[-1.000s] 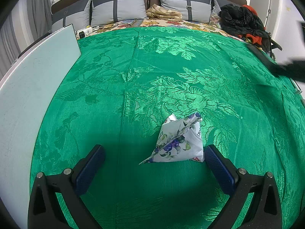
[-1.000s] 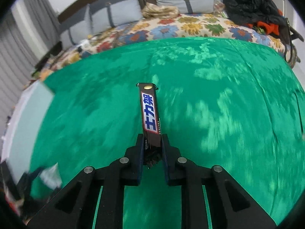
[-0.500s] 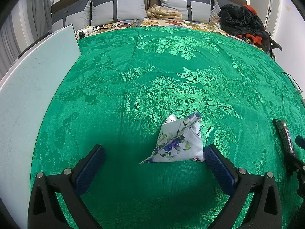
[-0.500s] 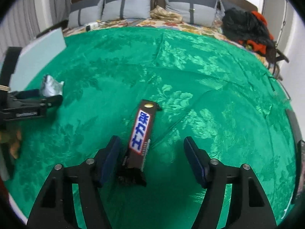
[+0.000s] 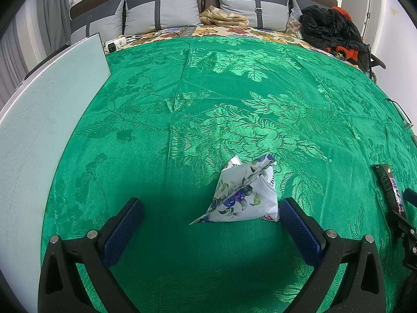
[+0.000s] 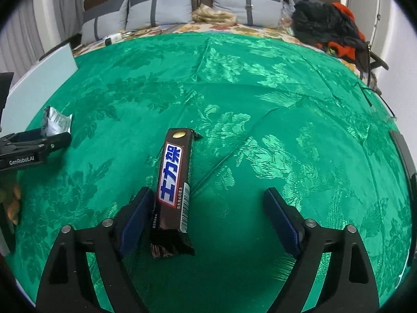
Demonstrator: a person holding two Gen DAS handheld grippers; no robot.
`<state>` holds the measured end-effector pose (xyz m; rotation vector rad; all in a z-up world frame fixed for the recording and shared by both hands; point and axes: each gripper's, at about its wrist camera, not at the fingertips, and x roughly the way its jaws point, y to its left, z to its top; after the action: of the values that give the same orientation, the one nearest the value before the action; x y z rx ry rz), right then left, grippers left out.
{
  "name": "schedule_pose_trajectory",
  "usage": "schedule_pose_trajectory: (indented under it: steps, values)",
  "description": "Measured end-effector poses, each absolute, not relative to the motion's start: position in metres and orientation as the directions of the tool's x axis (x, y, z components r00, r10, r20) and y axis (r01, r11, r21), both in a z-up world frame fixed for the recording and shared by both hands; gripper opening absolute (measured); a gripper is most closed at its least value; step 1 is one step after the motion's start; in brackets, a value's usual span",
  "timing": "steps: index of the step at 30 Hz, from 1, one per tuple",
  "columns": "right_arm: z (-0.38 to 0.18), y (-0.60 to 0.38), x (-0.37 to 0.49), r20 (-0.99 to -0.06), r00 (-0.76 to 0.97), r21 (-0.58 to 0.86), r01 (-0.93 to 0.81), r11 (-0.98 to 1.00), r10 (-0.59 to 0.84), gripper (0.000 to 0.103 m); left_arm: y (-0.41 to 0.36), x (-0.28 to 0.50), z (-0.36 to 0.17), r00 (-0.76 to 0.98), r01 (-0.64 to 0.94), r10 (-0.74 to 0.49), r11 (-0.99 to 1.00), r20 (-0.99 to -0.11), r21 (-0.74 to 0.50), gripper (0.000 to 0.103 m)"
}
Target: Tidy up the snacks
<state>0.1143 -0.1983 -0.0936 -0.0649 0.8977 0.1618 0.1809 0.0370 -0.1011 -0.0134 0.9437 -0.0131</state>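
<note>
Left wrist view: a green brocade bedspread with a woven leaf pattern (image 5: 208,99) was spread across the frame, and it is taken as the landmark. At the spread's left edge a pale blue-grey flat board (image 5: 47,120) was seen. On the spread, in the near middle, a white pyramid-shaped snack pouch printed with purple berries and leaves (image 5: 245,195) was lying. The left gripper (image 5: 208,224) was held with its fingers spread wide; the pouch sat between them, close against the right-hand blue pad, and was not pinched. At the spread's right edge a long dark brown chocolate bar wrapper with a blue-and-white label (image 5: 391,190) was lying flat, partly covered by black gripper parts.

Right wrist view: at the left of the spread the left gripper (image 6: 56,137) was seen from the side, with the pouch's silvery end (image 6: 56,121) showing beyond its tips. The bar (image 6: 173,182) was lying on the spread, pointing away from the camera. The right gripper (image 6: 208,219) had its jaws just opened to a wide gap; the bar lay between them, close beside the left pad (image 6: 135,219) and well apart from the right pad, not clamped.
</note>
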Motion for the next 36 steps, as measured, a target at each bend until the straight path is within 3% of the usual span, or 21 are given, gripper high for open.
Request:
schedule_pose_trajectory:
  steps: [18,23,26,27,30,31,34,36]
  values:
    - [-0.093,-0.199,0.115,-0.781,0.612,0.020,-0.168,0.986,0.120,0.090,0.037,0.183,-0.101,0.585,0.018,-0.026,1.000,-0.811,-0.018,0.103]
    - [-0.073,-0.246,0.112,-0.744,0.546,0.379,-0.128,0.917,0.384,0.088,0.032,0.197,-0.096,0.501,0.091,-0.069,0.995,-0.863,-0.026,0.102]
    - [-0.059,-0.242,0.122,-0.791,0.497,0.320,-0.161,0.934,0.357,0.087,0.014,0.200,-0.094,0.514,0.161,-0.055,0.986,-0.856,0.033,0.101]
    - [-0.057,-0.232,0.126,-0.812,0.472,0.283,-0.197,0.939,0.343,0.087,0.010,0.200,-0.094,0.520,0.177,-0.054,0.983,-0.852,0.046,0.094]
    - [-0.055,-0.202,0.139,-0.848,0.432,0.208,-0.261,0.943,0.307,0.087,0.007,0.196,-0.087,0.537,0.209,-0.124,0.978,-0.834,-0.011,0.043]
    - [-0.057,-0.196,0.144,-0.854,0.418,0.209,-0.268,0.940,0.309,0.083,0.006,0.195,-0.086,0.538,0.205,-0.112,0.979,-0.835,0.001,0.039]
    - [-0.077,-0.174,0.159,-0.921,0.308,0.170,-0.237,0.956,0.240,0.019,0.010,0.185,-0.083,0.536,0.212,-0.122,0.977,-0.835,-0.007,0.037]
    - [-0.076,-0.177,0.158,-0.917,0.312,0.195,-0.194,0.961,0.249,0.018,0.019,0.175,-0.077,0.543,0.202,-0.150,0.978,-0.826,-0.044,0.037]
